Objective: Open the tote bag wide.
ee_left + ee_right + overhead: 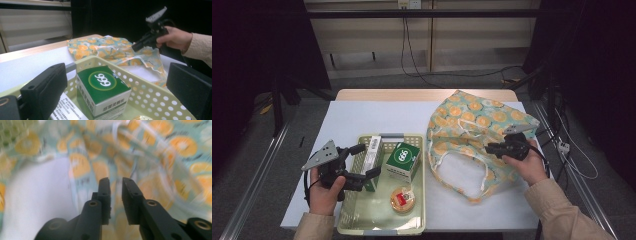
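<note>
We hold the left gripper (362, 161) wide open just over the near left part of the pale yellow perforated plastic basket (418, 200), close to the green and white cardboard box marked 999 (403, 159) that stands inside it; for a good grasp we should probably centre the jaws around the box sides before closing. Farther right, the right gripper (488, 148) is at the rim of the orange-patterned cloth bag (472, 112) lying on the table (357, 117); its jaws are nearly closed, and we cannot tell if cloth is pinched. The left gripper view shows the box face (103, 81) clearly, which the high view gives small.
</note>
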`<action>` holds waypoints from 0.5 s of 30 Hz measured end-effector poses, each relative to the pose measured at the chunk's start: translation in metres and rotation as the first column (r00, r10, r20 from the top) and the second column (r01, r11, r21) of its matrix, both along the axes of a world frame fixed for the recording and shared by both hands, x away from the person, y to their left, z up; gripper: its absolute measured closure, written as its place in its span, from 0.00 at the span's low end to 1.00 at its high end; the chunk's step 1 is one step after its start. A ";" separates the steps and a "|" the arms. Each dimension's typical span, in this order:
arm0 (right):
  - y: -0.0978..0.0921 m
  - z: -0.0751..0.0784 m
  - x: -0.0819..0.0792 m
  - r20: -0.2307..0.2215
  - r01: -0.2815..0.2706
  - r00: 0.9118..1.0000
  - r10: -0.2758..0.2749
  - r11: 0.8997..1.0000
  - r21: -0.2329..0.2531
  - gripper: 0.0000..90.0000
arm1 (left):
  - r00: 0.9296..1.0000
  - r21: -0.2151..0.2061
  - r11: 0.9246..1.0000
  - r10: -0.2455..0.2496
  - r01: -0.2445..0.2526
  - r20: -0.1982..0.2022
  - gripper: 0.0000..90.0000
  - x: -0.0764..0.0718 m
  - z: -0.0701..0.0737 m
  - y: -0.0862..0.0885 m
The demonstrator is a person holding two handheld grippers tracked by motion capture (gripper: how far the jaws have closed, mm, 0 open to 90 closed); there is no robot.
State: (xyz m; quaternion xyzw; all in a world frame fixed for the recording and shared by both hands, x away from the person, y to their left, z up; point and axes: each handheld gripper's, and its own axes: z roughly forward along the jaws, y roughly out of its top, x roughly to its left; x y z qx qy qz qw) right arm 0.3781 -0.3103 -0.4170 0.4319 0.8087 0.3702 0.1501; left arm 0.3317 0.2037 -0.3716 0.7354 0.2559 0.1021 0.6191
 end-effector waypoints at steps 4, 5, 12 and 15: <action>-0.005 -0.020 -0.011 -0.040 -0.003 0.999 0.002 0.999 -0.034 0.89 | 1.000 -0.002 1.000 0.001 -0.001 0.002 0.03 -0.002 0.000 0.000; -0.006 -0.024 -0.015 -0.049 -0.013 0.999 0.013 1.000 -0.012 0.90 | 1.000 -0.007 1.000 0.003 -0.003 0.002 0.03 -0.002 0.000 0.000; 0.005 -0.036 -0.043 -0.064 -0.093 0.994 0.093 0.996 0.011 0.90 | 1.000 -0.014 1.000 0.009 -0.009 0.005 0.03 -0.002 -0.001 0.002; 0.008 -0.032 -0.043 -0.063 -0.082 0.995 0.083 0.997 0.013 0.79 | 1.000 -0.010 1.000 0.009 -0.009 0.004 0.03 -0.002 -0.001 0.002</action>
